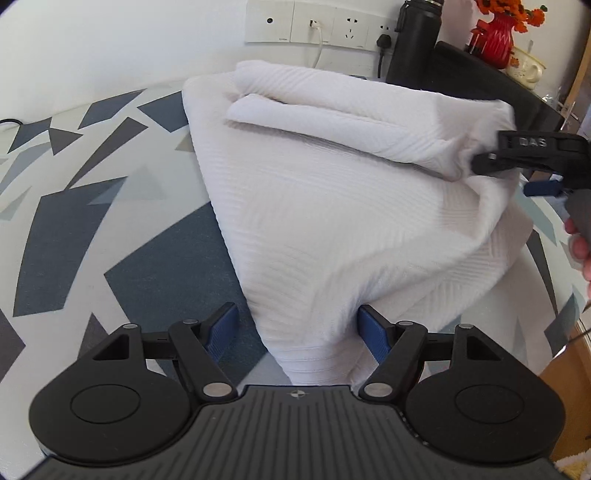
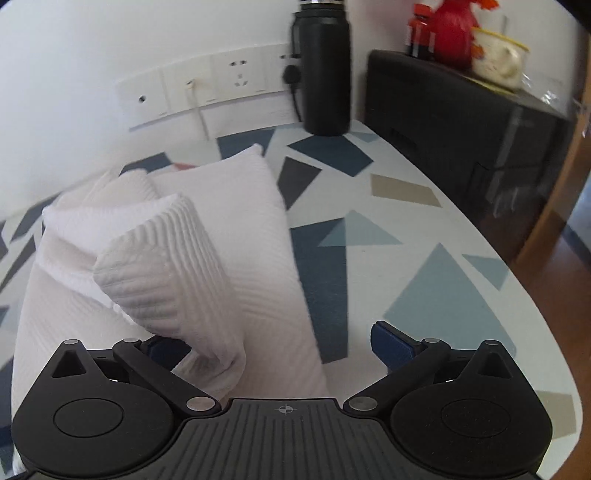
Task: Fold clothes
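The white ribbed garment (image 1: 332, 206) lies part-folded on the patterned bench (image 1: 92, 221), soft and limp. Both grippers' fingers stand wide, the left gripper (image 1: 297, 326) straddling a near corner, the right gripper (image 2: 273, 347) beside a raised fold; hems and corners likely give the surest hold.

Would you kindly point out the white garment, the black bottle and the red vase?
garment (image 1: 314, 206): left wrist view, middle of the ribbed cloth.
bottle (image 2: 325, 74): right wrist view, middle of its body.
vase (image 1: 493, 35): left wrist view, its belly.
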`<action>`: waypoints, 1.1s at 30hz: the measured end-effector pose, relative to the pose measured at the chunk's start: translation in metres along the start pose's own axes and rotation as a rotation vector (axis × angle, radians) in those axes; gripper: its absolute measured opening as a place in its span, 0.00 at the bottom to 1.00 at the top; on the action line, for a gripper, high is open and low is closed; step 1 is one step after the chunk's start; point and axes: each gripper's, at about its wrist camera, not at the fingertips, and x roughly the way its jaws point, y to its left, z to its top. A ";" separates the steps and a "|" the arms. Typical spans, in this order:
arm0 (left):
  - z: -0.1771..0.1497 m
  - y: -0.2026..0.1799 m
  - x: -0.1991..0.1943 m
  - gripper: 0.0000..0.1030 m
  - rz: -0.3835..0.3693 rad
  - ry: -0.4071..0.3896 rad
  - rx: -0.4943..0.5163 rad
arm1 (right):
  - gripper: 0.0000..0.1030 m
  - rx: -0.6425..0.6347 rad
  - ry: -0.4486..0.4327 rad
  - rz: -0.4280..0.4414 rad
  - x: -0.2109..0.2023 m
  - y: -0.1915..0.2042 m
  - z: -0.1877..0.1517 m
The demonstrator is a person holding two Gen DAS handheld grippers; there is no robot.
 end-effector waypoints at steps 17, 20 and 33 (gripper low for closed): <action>0.001 0.022 -0.002 0.76 0.069 -0.016 -0.085 | 0.99 0.444 0.098 0.021 -0.009 -0.092 -0.029; 0.002 0.023 -0.004 0.76 0.102 -0.021 -0.061 | 0.99 0.476 0.120 0.076 -0.010 -0.090 -0.030; -0.001 -0.013 -0.002 0.75 0.094 -0.057 0.163 | 0.41 0.453 0.115 0.249 -0.018 -0.078 -0.027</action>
